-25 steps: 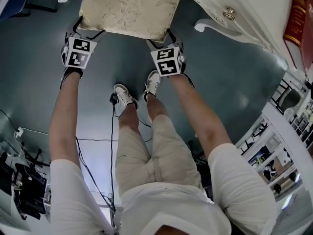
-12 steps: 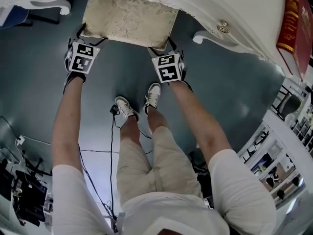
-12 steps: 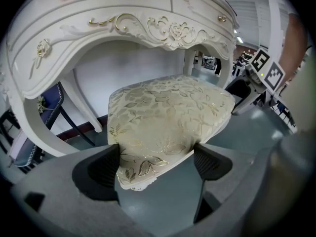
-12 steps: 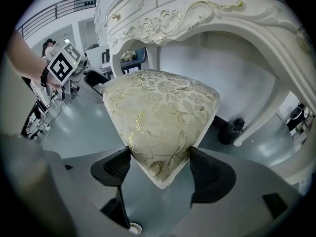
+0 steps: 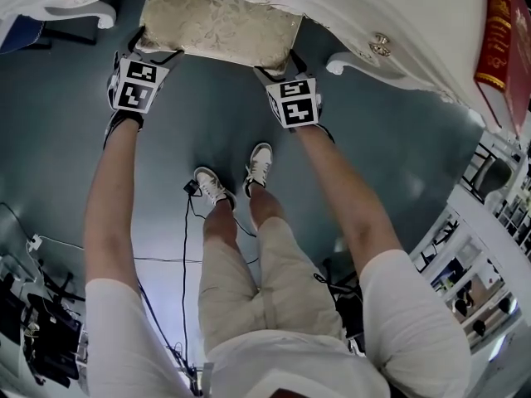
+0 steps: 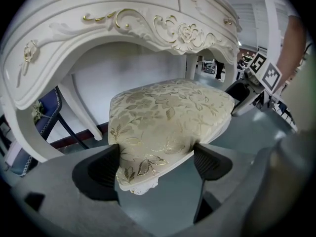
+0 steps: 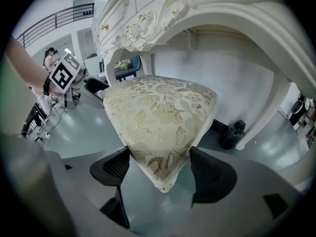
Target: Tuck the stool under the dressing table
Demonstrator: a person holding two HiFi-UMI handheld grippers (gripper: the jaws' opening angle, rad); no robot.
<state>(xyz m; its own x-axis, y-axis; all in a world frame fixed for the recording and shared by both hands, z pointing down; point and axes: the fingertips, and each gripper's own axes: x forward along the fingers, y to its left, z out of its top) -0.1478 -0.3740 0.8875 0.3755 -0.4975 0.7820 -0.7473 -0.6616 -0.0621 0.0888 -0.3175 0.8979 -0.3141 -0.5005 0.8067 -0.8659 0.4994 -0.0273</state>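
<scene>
Left gripper: both dark jaws pressed against the near corner of the stool, one on each side.
Stool: cream seat with gold leaf pattern, far edge under the arch.
Dressing table: white, gilt scrollwork, arching above the seat.
Right gripper: at the seat's far right corner.
Blue chair: left, behind a table leg.

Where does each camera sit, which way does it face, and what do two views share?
Head view: on the person's head, looking steeply down at the cream floral-cushioned stool, arms, legs, shoes.
Left gripper view: on the left tool, facing the stool's corner and the white carved dressing table; right forearm shows.
Right gripper view: on the right tool, facing the opposite corner; left forearm shows.
Shared: all show the stool.
</scene>
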